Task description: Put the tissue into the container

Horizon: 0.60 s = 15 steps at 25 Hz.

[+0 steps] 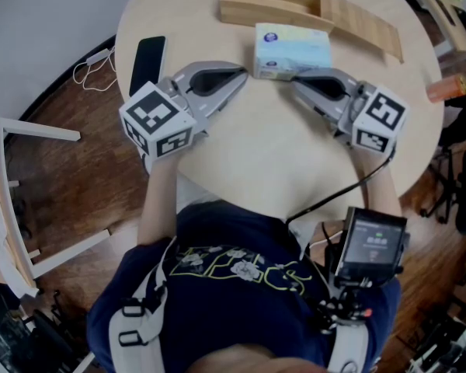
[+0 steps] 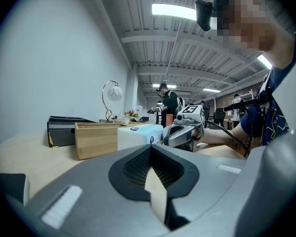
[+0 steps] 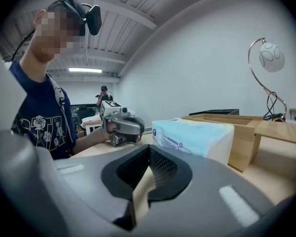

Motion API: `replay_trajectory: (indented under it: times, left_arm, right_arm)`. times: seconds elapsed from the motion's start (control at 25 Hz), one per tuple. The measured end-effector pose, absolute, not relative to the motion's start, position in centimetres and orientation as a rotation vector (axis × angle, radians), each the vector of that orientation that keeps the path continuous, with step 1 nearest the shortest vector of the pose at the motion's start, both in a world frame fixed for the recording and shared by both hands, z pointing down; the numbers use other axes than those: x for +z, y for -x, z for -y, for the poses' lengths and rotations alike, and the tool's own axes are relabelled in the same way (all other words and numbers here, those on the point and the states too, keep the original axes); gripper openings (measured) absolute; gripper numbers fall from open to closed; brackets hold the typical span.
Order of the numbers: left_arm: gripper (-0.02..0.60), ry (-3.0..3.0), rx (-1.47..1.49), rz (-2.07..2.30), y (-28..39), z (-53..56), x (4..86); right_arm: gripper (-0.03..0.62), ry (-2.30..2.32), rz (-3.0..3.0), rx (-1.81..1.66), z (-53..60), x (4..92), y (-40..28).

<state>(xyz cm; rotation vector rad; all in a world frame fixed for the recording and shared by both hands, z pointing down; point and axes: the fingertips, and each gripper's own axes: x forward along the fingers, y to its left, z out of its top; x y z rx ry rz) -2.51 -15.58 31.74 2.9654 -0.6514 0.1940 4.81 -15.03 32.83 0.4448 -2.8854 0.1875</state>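
A light blue and white tissue pack (image 1: 292, 50) lies on the round table (image 1: 256, 154), just in front of the long wooden container (image 1: 273, 3). My left gripper (image 1: 244, 74) rests on the table, shut and empty, its tip just left of the pack's near corner. On the other side my right gripper (image 1: 283, 83) is also shut and empty, its tip below the pack's near edge. In the left gripper view the pack (image 2: 138, 135) sits ahead beside the container (image 2: 95, 138) and the right gripper (image 2: 185, 134). In the right gripper view the pack (image 3: 195, 135) is close ahead to the right.
A black phone (image 1: 147, 64) lies on the table's left side, with a white cable (image 1: 93, 70) hanging off the edge. A dark box (image 2: 64, 130) and a lamp (image 2: 113, 93) stand behind the container. White chair frames (image 1: 31, 200) stand at the left.
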Motion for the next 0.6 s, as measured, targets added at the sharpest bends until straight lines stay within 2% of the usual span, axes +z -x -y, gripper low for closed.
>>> replay_trajectory:
  times: [0.6]
  left_arm:
    - [0.003,-2.966,0.193,0.651,2.51,15.56,31.73]
  right_arm:
    - [0.003,-0.447,2.873,0.194,14.98,32.91,-4.84]
